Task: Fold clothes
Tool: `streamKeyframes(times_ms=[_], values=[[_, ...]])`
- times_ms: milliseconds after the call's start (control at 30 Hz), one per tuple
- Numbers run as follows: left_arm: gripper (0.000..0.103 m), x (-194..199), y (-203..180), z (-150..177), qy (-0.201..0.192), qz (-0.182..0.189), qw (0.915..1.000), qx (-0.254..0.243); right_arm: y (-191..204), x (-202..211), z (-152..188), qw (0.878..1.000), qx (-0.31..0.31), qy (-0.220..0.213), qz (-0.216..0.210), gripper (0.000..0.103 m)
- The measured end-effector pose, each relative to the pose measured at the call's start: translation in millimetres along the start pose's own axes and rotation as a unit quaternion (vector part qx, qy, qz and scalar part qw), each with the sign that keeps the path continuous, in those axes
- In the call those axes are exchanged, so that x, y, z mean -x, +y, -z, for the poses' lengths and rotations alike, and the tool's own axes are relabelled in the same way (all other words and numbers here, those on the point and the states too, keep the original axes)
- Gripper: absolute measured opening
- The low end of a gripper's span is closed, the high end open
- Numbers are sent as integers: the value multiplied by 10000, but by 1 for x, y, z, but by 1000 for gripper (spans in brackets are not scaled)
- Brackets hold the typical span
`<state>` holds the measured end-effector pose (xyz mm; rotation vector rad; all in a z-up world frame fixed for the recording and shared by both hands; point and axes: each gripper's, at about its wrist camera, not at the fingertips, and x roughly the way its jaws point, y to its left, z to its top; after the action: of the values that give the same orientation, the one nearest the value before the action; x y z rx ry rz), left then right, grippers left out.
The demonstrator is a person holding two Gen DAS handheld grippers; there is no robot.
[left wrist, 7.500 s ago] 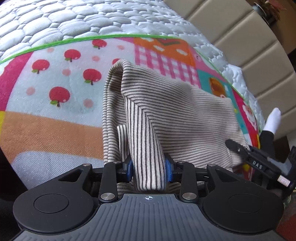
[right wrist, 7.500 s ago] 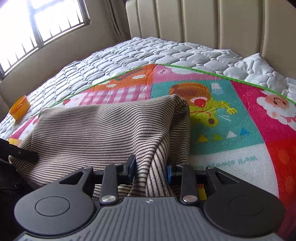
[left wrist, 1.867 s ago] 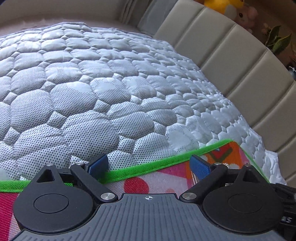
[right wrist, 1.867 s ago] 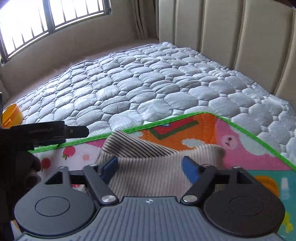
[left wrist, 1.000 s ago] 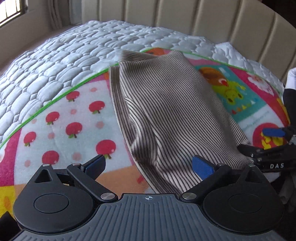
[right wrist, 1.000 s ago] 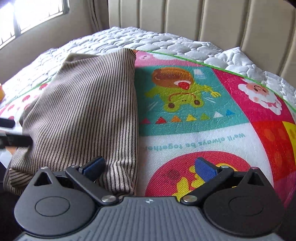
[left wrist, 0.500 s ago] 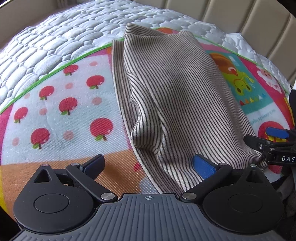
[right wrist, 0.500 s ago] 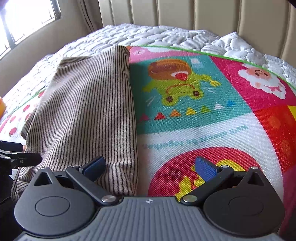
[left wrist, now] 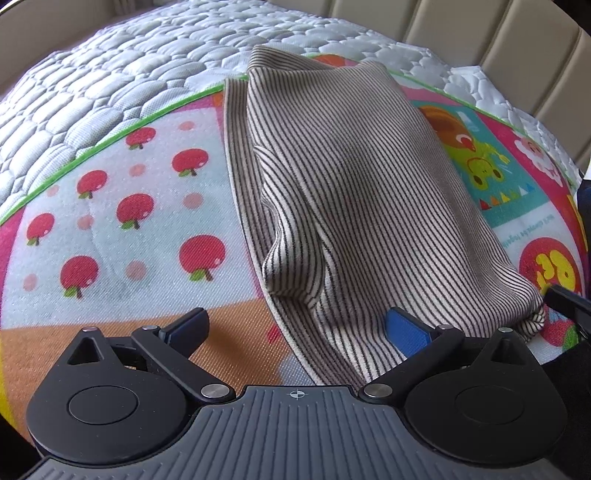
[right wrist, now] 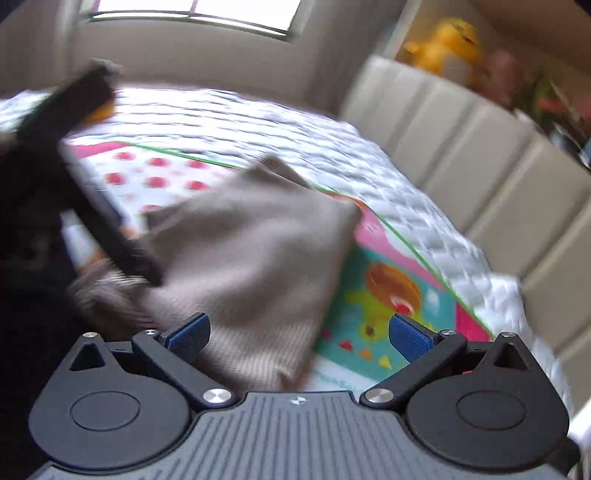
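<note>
On the mat: brown-and-cream striped knit garment (left wrist: 354,192) lies doubled on colourful cartoon play mat (left wrist: 122,206).
Left gripper (left wrist: 297,328): wide, empty.
Right gripper (right wrist: 299,332): wide, empty.
Risk: loose left flap could slip, spoiling the fold.

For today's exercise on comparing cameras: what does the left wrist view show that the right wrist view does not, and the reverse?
Only the left wrist view shows the sharp brown-and-cream stripes of the folded knitted garment and the yellow number print. Only the right wrist view, blurred, shows the window and a yellow plush toy. Both show the garment, colourful cartoon play mat, white quilted mattress and open gripper jaws.
</note>
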<state>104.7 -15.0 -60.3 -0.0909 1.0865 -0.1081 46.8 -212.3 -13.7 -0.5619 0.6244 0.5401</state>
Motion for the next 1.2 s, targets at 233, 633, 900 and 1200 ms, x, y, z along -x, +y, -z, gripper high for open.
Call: streamKeyframes(times_ms=[233, 633, 900, 1200], values=[[103, 0, 1, 0, -26, 25, 10000, 0, 51, 9, -1, 9930, 1024, 118, -581, 96], [103, 4, 4, -1, -195, 41, 9997, 115, 97, -11, 7, 9771, 2036, 167, -598, 98], [103, 50, 10, -5, -1306, 274, 9910, -62, 49, -33, -16, 9985, 110, 300, -448, 93], [103, 66, -26, 5, -1427, 1264, 9713, -1423, -24, -48, 9, 9593, -2529, 881, -900, 93]])
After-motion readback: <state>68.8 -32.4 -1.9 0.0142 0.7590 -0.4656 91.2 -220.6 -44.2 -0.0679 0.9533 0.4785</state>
